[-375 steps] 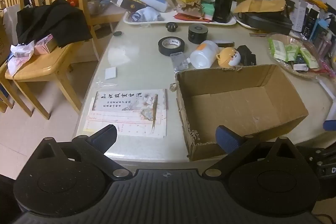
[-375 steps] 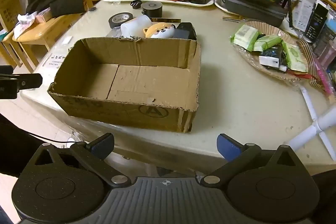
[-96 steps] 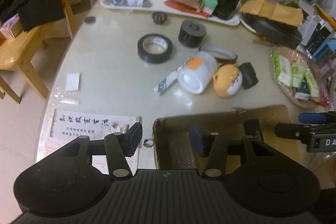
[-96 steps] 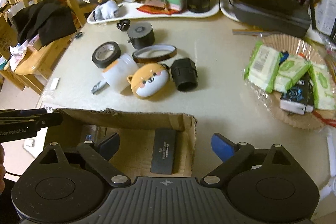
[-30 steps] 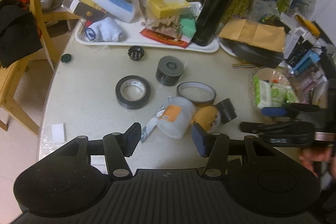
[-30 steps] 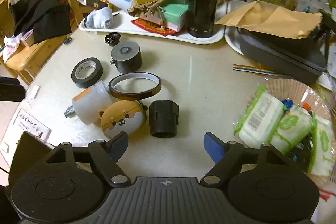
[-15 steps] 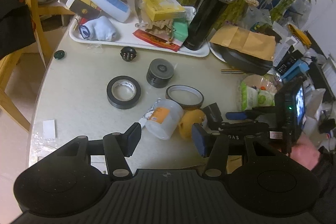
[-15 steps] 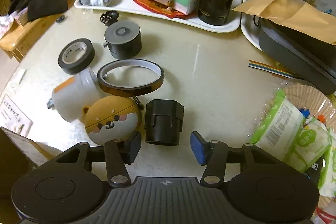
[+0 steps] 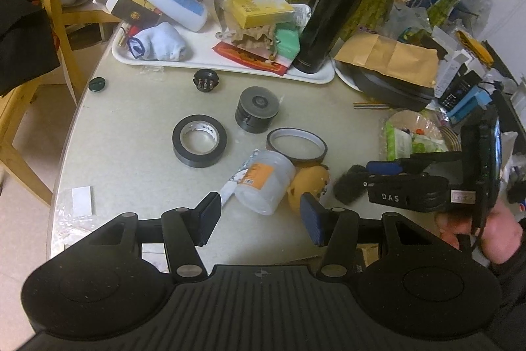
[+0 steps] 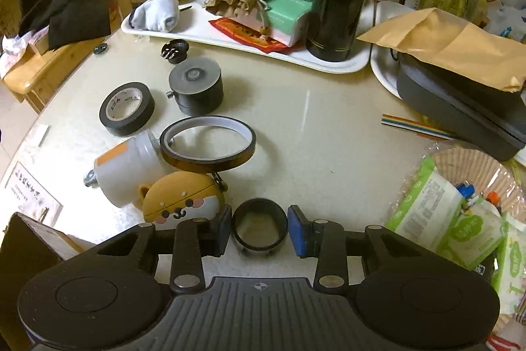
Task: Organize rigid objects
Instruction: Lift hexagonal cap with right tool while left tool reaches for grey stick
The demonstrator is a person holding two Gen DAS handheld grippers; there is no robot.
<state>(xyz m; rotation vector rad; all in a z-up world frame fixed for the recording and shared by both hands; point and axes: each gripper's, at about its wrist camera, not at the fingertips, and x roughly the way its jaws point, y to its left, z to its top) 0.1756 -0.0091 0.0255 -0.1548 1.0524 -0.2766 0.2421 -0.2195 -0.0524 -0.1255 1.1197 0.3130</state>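
Two grippers work over the cluttered surface [image 10: 328,127]. Leftmost lies the black tape roll [image 10: 127,112], then the white bottle [image 10: 126,168] and the dog-faced case [image 10: 184,199]. The left gripper [image 9: 259,214] hangs with its jaws partly apart, holding nothing. The right gripper [image 10: 259,231] has just been closing its jaws and now clamps the black ring-shaped part [image 10: 259,231], beside the case.

My left view blurs the black cap [image 9: 348,188] at my right gripper's [image 10: 259,231] tip. The cardboard box [image 10: 29,239] is cut off by the frame edge. The bottle's [image 10: 126,168] label is unreadable.
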